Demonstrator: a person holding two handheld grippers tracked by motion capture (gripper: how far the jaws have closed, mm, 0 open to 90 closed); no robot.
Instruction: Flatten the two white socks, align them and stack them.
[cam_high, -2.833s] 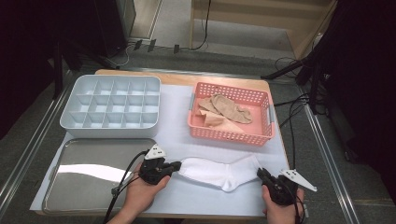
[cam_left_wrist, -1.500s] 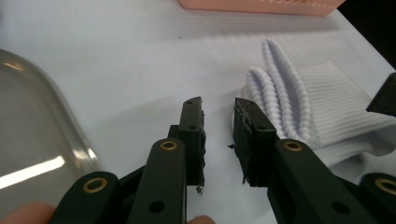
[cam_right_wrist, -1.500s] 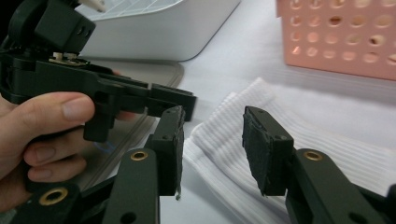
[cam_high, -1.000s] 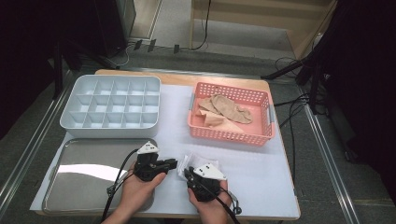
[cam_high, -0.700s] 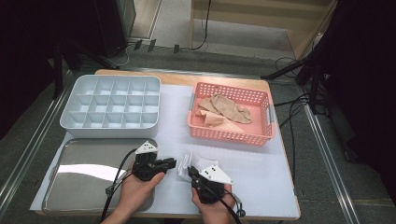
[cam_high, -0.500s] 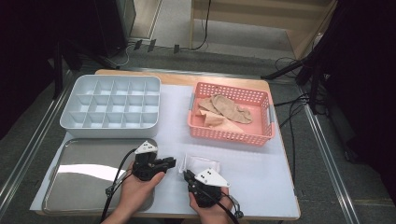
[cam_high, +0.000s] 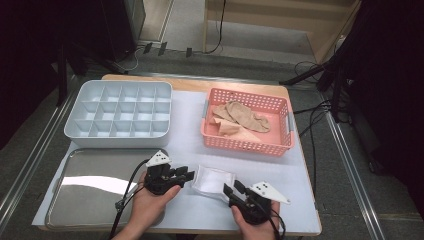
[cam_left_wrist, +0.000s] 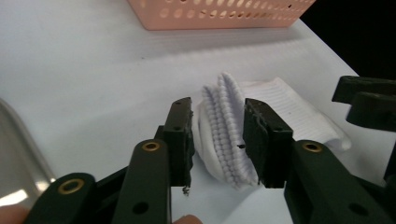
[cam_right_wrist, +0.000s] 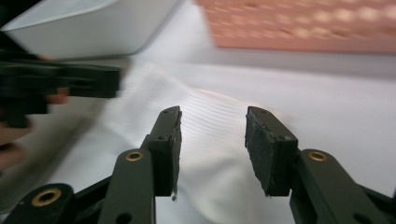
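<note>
Found the white sock (cam_high: 212, 180) doubled over into a soft, squarish pad near the front edge of the surface (cam_high: 190, 137), just right of the metal tray (cam_high: 100, 175) and in front of the pink basket (cam_high: 245, 145)

Saw the left tongs (cam_high: 186, 175) at the sock's left end, straddling the stacked ribbed cuffs without pinching them: released, having just been opening, with the cloth between the pads but a gap showing on at least one side

Saw the right tongs (cam_high: 232, 186) at the sock's near right corner, likewise let go and just opened, pads spread above the smooth knit with nothing clamped

Judged the step in hand to be the letting-go after a fold, with the bundle left lying on its own

Judged the next move to call for one pair of tongs closing across the whole thickness of the fold, so the layers would lift together and not spring apart, then a carry to wherever it belongs, perhaps a cell of the compartment tray (cam_high: 120, 140); could not tell which

Noted materials: fine ribbed cotton-like knit, limp and springy, coarser ribbing at the cuff; beige socks (cam_high: 242, 117) crumpled loose in the perforated plastic basket; pale grey moulded tray with square cells; mirror-bright shallow steel tray; matte white sheet over the surface
</note>
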